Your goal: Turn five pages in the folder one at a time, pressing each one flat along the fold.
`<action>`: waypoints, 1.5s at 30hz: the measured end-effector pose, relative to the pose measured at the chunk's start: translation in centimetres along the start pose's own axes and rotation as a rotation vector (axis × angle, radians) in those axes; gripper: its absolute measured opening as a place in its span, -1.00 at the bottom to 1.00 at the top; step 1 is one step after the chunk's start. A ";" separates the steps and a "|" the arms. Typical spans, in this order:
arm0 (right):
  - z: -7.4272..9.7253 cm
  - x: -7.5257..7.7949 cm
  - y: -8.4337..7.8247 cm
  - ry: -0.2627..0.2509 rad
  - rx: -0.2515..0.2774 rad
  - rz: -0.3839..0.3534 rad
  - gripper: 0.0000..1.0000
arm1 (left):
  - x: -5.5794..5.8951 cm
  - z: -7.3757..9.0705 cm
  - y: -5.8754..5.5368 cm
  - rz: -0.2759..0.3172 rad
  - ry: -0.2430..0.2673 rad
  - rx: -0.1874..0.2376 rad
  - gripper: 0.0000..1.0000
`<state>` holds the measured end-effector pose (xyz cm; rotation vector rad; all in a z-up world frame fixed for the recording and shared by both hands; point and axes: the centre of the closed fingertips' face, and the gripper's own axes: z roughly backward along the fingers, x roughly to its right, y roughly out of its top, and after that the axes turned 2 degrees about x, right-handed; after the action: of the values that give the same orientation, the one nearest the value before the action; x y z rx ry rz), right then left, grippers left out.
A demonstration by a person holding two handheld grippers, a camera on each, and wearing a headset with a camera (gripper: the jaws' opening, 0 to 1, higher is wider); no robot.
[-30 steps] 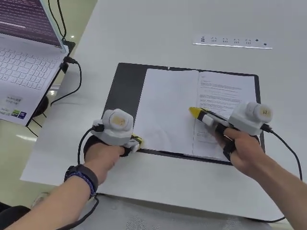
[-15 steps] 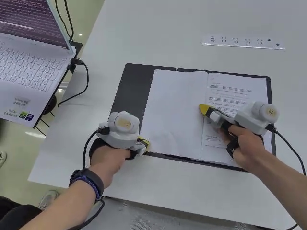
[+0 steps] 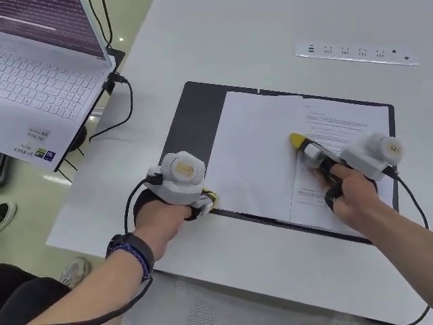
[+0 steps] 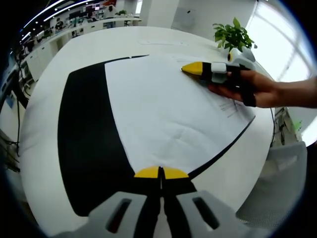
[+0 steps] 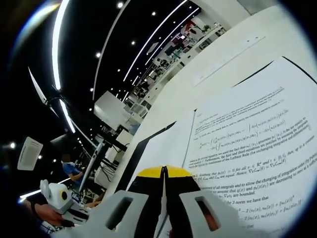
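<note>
while pressing tip-down with jaws closed tight on nothing, sets the right gripper (image 3: 298, 141) at the fold of the open folder (image 3: 193, 125), between blank left page (image 3: 254, 152) and printed right page (image 3: 345, 122), with the left gripper (image 4: 161, 172), jaws likewise closed and empty, at the blank page's near edge. finds an open laptop (image 3: 47, 74) to the left with a black cable (image 3: 130, 101) off its side, and a white power strip (image 3: 356, 52) past the folder's far edge, both clear of the pages. rests all on a plain white table (image 3: 223, 40), with a potted plant (image 4: 230, 33) by bright windows (image 4: 270, 34) and long ceiling light strips (image 5: 59, 49) beyond.
</note>
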<state>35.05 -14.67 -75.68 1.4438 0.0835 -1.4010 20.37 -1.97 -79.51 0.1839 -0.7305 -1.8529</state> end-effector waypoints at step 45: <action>-5.2 4.1 7.4 -0.095 0.250 -0.235 -1.00 | 0.0 0.2 0.1 0.028 -0.018 0.027 -1.00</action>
<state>44.78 -16.71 -75.64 1.6081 0.0173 -1.7190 20.33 -1.95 -79.29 0.1742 -0.7675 -1.8207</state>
